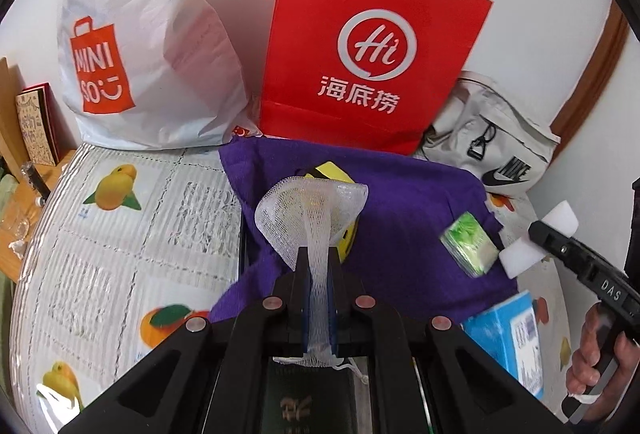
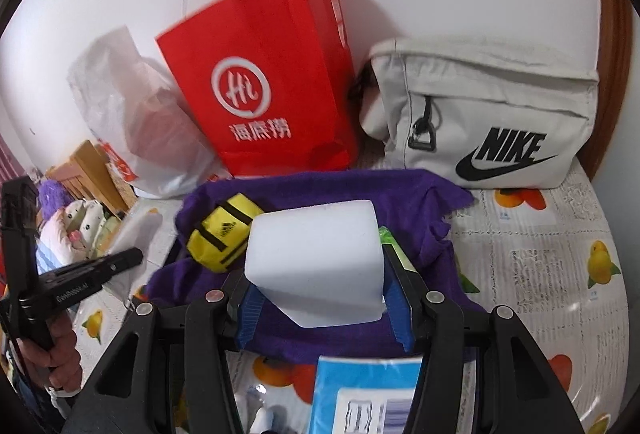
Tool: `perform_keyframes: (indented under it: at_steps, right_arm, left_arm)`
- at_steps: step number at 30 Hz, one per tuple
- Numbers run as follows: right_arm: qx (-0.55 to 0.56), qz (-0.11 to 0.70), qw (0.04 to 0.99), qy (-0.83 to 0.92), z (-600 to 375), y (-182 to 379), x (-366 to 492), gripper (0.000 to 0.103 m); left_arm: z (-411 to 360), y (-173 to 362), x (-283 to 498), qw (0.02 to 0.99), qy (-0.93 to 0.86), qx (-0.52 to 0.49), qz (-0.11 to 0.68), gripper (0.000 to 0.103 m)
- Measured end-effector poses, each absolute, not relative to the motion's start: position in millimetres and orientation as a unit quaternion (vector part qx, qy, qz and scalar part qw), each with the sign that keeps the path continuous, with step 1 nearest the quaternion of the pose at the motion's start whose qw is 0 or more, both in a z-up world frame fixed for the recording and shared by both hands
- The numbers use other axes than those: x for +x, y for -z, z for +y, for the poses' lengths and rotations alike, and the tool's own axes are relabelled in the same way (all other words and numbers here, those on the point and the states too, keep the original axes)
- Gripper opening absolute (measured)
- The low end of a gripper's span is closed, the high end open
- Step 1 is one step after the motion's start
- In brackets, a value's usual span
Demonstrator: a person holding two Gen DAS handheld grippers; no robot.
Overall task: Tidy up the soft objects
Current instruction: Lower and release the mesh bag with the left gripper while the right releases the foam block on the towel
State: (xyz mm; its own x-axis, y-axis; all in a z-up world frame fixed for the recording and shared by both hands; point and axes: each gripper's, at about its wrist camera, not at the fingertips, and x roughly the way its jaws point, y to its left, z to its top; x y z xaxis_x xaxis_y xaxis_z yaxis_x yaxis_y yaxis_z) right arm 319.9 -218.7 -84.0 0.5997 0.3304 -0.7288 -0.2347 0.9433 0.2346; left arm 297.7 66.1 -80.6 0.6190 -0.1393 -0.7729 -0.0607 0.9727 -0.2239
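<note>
**Both hands full, bags straight ahead**

My left gripper (image 1: 316, 266) is pinched tight on the white mesh net (image 1: 312, 210); my right gripper (image 2: 320, 294) is clamped around the white sponge block (image 2: 316, 262). Both hang over the purple cloth (image 1: 420, 202). The red paper bag (image 1: 372, 34) stands dead ahead of my left, so I'd guess the left goes first.

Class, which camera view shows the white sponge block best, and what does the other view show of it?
The right wrist view: the white sponge block fills the centre, its top and front faces plain, clamped in the right tool. The left wrist view shows it small at the right edge, partly hidden by that tool.
</note>
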Motion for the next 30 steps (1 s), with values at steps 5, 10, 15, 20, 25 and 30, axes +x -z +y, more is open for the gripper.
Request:
perform_keyframes:
  at_steps: [5, 10, 15, 20, 25, 30]
  right_arm:
    - [0.063, 0.451, 0.876, -0.161, -216.8, 106.5, 339.7, 0.053]
    - [0.062, 0.484, 0.858, -0.162, -213.5, 126.9, 352.7, 0.053]
    - [0.053, 0.51, 0.844, -0.158, -208.1, 142.1, 364.0, 0.054]
    - [0.04, 0.509, 0.846, -0.157, -199.5, 145.2, 376.6, 0.054]
    - [0.037, 0.515, 0.841, -0.16, -193.3, 154.1, 390.7, 0.055]
    - [0.028, 0.52, 0.839, -0.158, -189.3, 158.4, 394.0, 0.065]
  left_arm:
    - [63.3, 89.4, 317.7, 0.887, 0.029, -0.125, 0.444, 0.007]
    - [57.7, 103.5, 334.3, 0.878, 0.033, -0.128, 0.459, 0.007]
    - [53.1, 116.9, 342.8, 0.872, 0.035, -0.124, 0.473, 0.007]
    - [53.7, 124.3, 347.3, 0.868, 0.036, -0.127, 0.479, 0.007]
    - [53.3, 126.4, 351.2, 0.867, 0.041, -0.131, 0.478, 0.009]
    - [52.7, 125.5, 352.0, 0.869, 0.048, -0.13, 0.476, 0.027]
